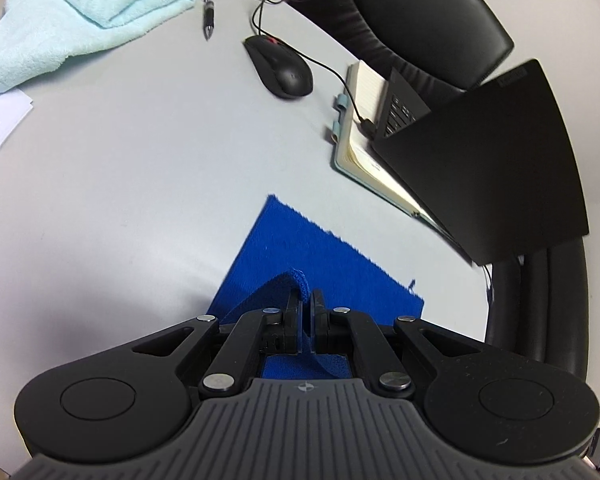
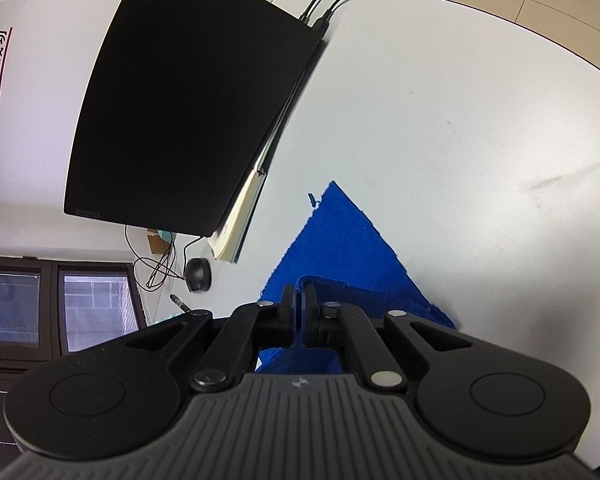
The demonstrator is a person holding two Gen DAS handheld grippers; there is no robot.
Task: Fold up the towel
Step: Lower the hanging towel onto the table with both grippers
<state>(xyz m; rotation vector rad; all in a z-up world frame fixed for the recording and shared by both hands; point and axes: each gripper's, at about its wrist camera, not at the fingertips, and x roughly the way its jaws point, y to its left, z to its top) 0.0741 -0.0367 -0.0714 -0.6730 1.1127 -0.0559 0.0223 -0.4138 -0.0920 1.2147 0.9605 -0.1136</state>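
Left hand-held gripper (image 1: 306, 300): jaws pinched tight on a raised edge of the blue towel (image 1: 300, 248). Right hand-held gripper (image 2: 299, 296): jaws likewise clamped on a lifted fold of the same towel (image 2: 340, 240). Rest of the towel lies flat on the white counter (image 1: 140, 160), far corner pointing away from the grippers. Beyond it, a black laptop (image 1: 492, 160) sits on an open notebook (image 1: 364, 148). Farther off: black mouse (image 1: 280, 66), pen (image 1: 208, 8), pale blue folded towels (image 1: 80, 20).
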